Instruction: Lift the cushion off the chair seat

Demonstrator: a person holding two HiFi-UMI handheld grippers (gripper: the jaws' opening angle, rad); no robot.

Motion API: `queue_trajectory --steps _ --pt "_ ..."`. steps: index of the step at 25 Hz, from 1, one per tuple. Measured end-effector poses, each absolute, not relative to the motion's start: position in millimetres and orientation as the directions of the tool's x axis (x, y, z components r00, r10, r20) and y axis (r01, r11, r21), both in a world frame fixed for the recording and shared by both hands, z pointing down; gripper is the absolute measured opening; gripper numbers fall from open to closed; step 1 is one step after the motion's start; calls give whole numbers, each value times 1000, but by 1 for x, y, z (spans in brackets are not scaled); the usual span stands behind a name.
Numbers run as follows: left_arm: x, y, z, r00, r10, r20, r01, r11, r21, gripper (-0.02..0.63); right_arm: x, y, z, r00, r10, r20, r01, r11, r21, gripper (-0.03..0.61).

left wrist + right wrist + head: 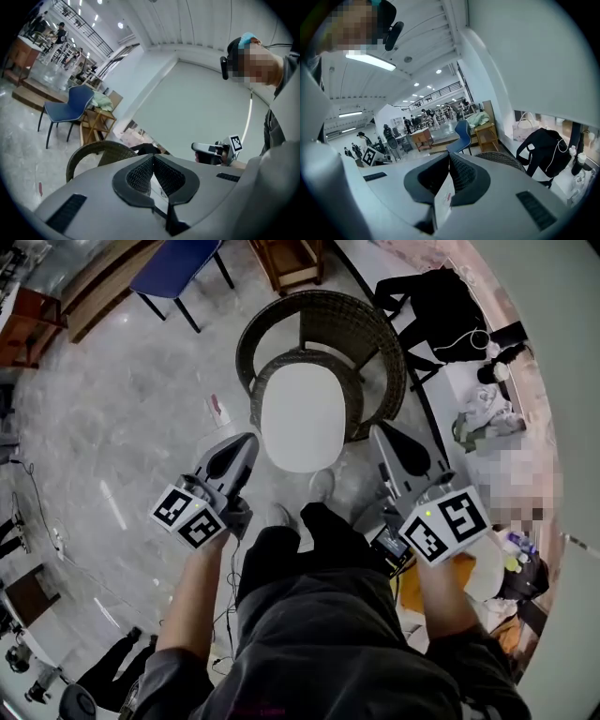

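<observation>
A white oval cushion (302,416) lies on the seat of a dark wicker chair (375,334) in the middle of the head view. My left gripper (249,439) hangs just left of the cushion's near edge, apart from it, with its jaws shut and nothing in them. On the cushion's right, my right gripper (378,430) is beside the chair's side, also shut and empty. In the left gripper view the shut left gripper (153,157) points past the chair's curved back (93,152); the cushion is hidden. The right gripper (450,157) also shows only the chair's back (501,159).
A blue chair (173,263) and a wooden stand (291,259) are behind the wicker chair. A black jacket (436,306) hangs to the right, with bags (483,413) on the floor along the wall. The person's shoes (281,517) are just in front of the chair.
</observation>
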State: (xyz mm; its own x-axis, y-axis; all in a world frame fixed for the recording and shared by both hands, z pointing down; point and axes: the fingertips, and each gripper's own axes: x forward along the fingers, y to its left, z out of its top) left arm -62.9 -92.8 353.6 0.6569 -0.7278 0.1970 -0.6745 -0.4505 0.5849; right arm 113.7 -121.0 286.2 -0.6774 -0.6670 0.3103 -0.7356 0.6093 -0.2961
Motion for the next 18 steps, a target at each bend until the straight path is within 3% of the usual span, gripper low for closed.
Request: queue_trajectory --steps 10,18 --pt "-101 -91 545 607 -726 325 -655 -225 721 104 88 -148 388 -699 -584 412 -712 624 -322 9" --pt "-121 -69 689 598 -684 417 -626 -75 776 133 63 -155 455 -704 -544 456 -702 632 -329 9"
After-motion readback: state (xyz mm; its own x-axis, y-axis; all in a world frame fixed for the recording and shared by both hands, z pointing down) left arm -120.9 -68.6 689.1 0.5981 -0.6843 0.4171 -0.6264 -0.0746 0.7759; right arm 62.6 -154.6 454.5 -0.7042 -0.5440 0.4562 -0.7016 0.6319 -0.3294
